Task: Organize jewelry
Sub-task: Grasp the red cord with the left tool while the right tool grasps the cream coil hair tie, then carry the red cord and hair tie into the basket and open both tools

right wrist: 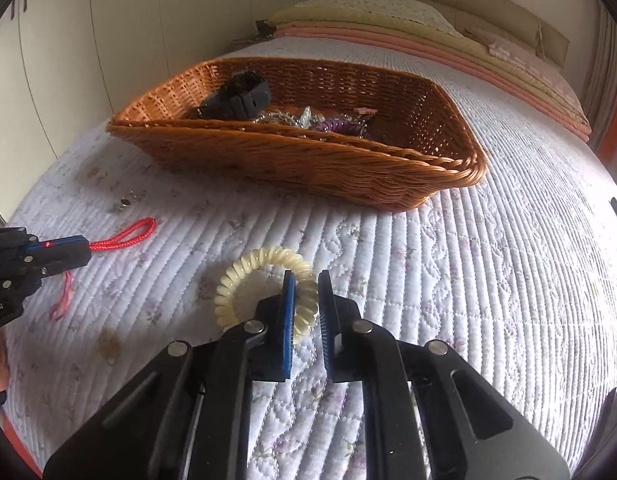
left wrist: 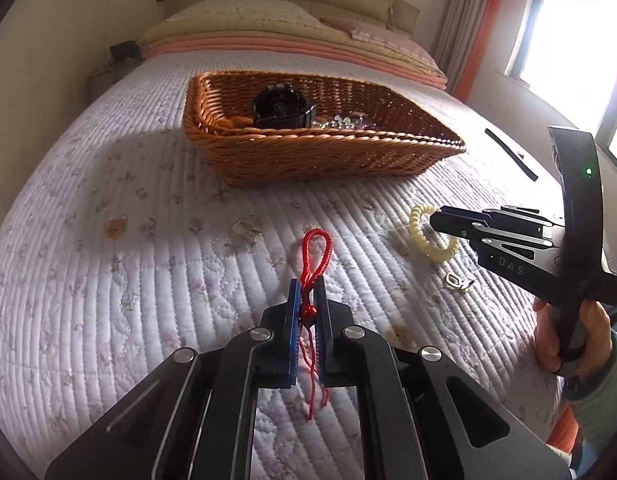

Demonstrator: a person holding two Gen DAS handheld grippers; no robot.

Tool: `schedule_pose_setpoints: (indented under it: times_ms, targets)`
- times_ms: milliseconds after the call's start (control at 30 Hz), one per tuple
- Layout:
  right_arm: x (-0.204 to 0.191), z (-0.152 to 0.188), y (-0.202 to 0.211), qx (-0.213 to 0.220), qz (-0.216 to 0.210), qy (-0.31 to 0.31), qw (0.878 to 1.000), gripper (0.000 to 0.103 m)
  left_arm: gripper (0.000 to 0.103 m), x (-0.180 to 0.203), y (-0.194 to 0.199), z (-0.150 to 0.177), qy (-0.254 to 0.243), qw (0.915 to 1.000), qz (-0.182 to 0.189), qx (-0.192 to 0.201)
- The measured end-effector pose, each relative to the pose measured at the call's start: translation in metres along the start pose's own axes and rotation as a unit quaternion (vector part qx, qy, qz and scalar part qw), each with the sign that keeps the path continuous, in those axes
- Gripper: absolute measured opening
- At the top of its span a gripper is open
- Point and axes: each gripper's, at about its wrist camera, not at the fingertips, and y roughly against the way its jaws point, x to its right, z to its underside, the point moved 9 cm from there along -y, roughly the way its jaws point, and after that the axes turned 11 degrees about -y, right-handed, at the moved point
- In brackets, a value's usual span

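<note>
My left gripper [left wrist: 307, 288] is shut on a red cord bracelet [left wrist: 316, 246]; its loop sticks out past the fingertips and its loose ends hang below, just above the bedspread. It also shows in the right wrist view [right wrist: 124, 236]. My right gripper [right wrist: 306, 280] is shut on a cream spiral hair tie [right wrist: 244, 274], pinching its right side between the blue pads. The hair tie also shows in the left wrist view [left wrist: 418, 230]. A wicker basket [left wrist: 328, 152] stands ahead on the bed and holds a black watch [left wrist: 280, 106], clear beads and purple pieces [right wrist: 340, 125].
Small items lie on the quilted bedspread: an amber button [left wrist: 115, 227], a small metal clasp [left wrist: 247, 229], a gold piece [left wrist: 456, 280], a black strip [left wrist: 510, 152]. Pillows sit at the bed's head. A window is at the right.
</note>
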Motion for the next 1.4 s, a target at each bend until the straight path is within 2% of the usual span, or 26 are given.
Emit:
schedule_pose_setpoints:
  times_ms: [133, 233, 400, 600, 733, 800, 867, 900, 1033, 1100, 1167, 1300, 1400]
  targets:
    - [-0.002, 0.001, 0.016, 0.015, -0.012, 0.0, 1.0, 0.009, 0.004, 0.007, 0.016, -0.005, 0.002, 0.9995, 0.012, 0.029]
    - [-0.005, 0.005, 0.028, 0.02, -0.02, -0.003, 1.0, 0.009, 0.004, 0.011, 0.026, -0.011, -0.004, 0.9991, 0.001, 0.042]
    - [-0.008, -0.009, 0.059, 0.048, -0.037, -0.008, 0.998, 0.009, 0.004, 0.015, 0.053, -0.04, -0.008, 0.9963, -0.004, 0.086]
    - [-0.008, -0.069, 0.097, 0.112, -0.045, -0.008, 0.993, 0.009, 0.004, 0.014, 0.075, -0.103, -0.021, 0.9887, -0.01, 0.148]
    - [-0.008, -0.116, 0.095, 0.137, -0.031, -0.007, 0.99, 0.009, 0.004, 0.009, 0.063, -0.144, -0.023, 0.9856, -0.022, 0.166]
    - [-0.006, -0.134, 0.086, 0.141, -0.025, -0.012, 0.99, 0.009, 0.004, 0.006, 0.05, -0.161, -0.026, 0.985, -0.033, 0.167]
    - [-0.004, -0.149, 0.076, 0.14, -0.018, -0.016, 0.99, 0.009, 0.004, 0.002, 0.033, -0.175, -0.04, 0.9834, -0.07, 0.163]
    - [-0.002, -0.156, 0.067, 0.136, -0.013, -0.019, 0.99, 0.009, 0.004, 0.0, 0.025, -0.179, -0.041, 0.984, -0.071, 0.158]
    - [0.007, -0.171, 0.026, 0.105, -0.006, -0.038, 0.994, 0.009, 0.004, -0.007, -0.01, -0.187, -0.027, 0.9883, -0.061, 0.137]
    - [0.015, -0.174, 0.005, 0.085, 0.0, -0.049, 0.995, 0.009, 0.004, -0.012, -0.033, -0.183, -0.017, 0.9916, -0.059, 0.113]
    - [0.021, -0.171, -0.018, 0.057, -0.004, -0.066, 0.996, 0.009, 0.004, -0.014, -0.055, -0.175, -0.003, 0.9945, -0.04, 0.097]
    - [0.021, -0.164, -0.046, 0.028, 0.003, -0.063, 0.998, 0.009, 0.004, -0.019, -0.074, -0.162, 0.004, 0.9967, -0.032, 0.075]
    - [0.019, -0.163, -0.055, 0.022, 0.001, -0.06, 0.998, 0.009, 0.004, -0.02, -0.077, -0.156, 0.011, 0.9972, -0.023, 0.07]
